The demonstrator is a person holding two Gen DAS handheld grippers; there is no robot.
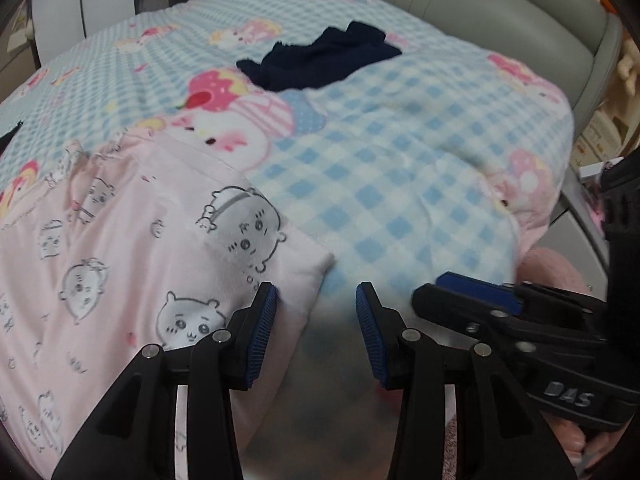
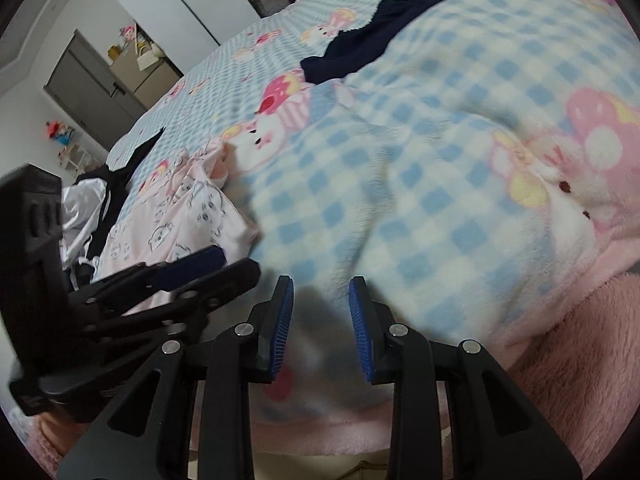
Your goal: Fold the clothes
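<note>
A pink garment with cartoon animal prints (image 1: pixel 120 264) lies flat on the bed at the left; its near right corner reaches the left finger of my left gripper (image 1: pixel 316 308), which is open and holds nothing. The same pink garment (image 2: pixel 188 216) shows at the left of the right wrist view. A dark navy garment (image 1: pixel 320 60) lies crumpled farther back on the bed, also the navy garment (image 2: pixel 372 36). My right gripper (image 2: pixel 320 308) is open over the checked blanket, empty. The right gripper (image 1: pixel 480 300) sits just right of the left one.
A blue-and-white checked fleece blanket (image 1: pixel 400 168) with pink cartoon prints covers the bed. A grey padded headboard (image 1: pixel 480 4) curves behind. Black and white clothes (image 2: pixel 92 208) pile at the bed's left edge. A dresser and shelves (image 2: pixel 100 84) stand by the far wall.
</note>
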